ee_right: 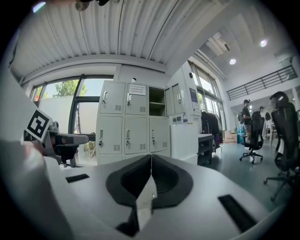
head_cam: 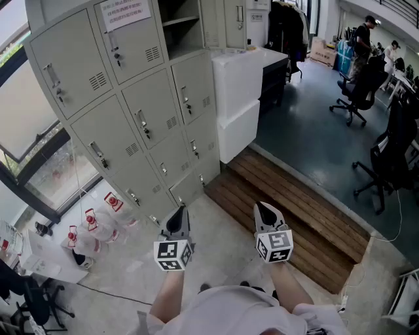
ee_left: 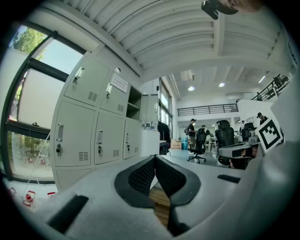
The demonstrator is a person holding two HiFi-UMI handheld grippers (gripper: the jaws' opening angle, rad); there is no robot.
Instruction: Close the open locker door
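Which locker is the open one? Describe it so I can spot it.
Find the grey locker bank beside the window. The open compartment is in the top row, right-hand column. It alone shows a dark interior with a shelf; the neighbouring door carries a paper notice.

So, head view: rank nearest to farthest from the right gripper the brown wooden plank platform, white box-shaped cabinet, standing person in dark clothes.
1. Wooden platform: floor beside right gripper.
2. White cabinet: ahead, middle.
3. Standing person: far right.
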